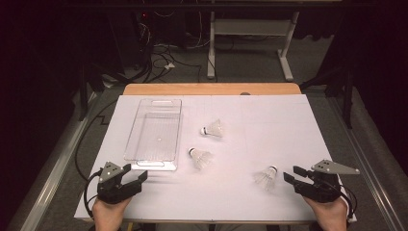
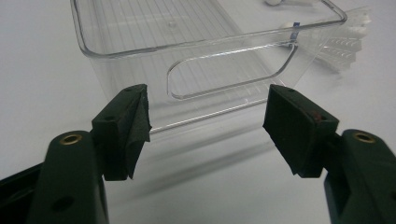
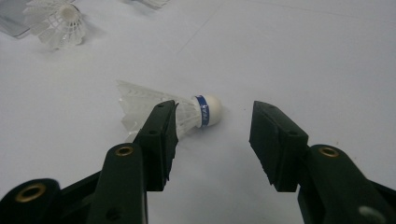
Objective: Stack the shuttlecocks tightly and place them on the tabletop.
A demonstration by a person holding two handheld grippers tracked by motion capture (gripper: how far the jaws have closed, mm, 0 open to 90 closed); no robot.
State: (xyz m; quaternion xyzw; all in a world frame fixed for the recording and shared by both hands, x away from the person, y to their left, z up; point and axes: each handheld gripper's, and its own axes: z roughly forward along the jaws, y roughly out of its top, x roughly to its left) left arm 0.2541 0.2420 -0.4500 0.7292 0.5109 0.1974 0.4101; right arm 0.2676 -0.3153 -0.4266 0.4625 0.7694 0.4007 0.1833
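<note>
Right gripper [image 3: 212, 135], jaws spread, flanks a white feathered shuttlecock [image 3: 187, 114] with a blue band; left gripper [image 2: 208, 123], jaws spread, faces a clear plastic tray [image 2: 140, 51].

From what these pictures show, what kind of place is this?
Probably a lab or workshop set up for recording: a white-covered wooden table with white feather shuttlecocks and a clear plastic bin, loose cables on the grey floor, dark surroundings.

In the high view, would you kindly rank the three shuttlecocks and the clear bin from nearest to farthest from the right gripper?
From the right gripper:
1. Near shuttlecock, just off its jaws, at the table's front right.
2. Middle shuttlecock, toward the centre, beside the bin.
3. Far shuttlecock, centre, farther back.
4. Clear bin, on the left, in front of the left gripper.
</note>
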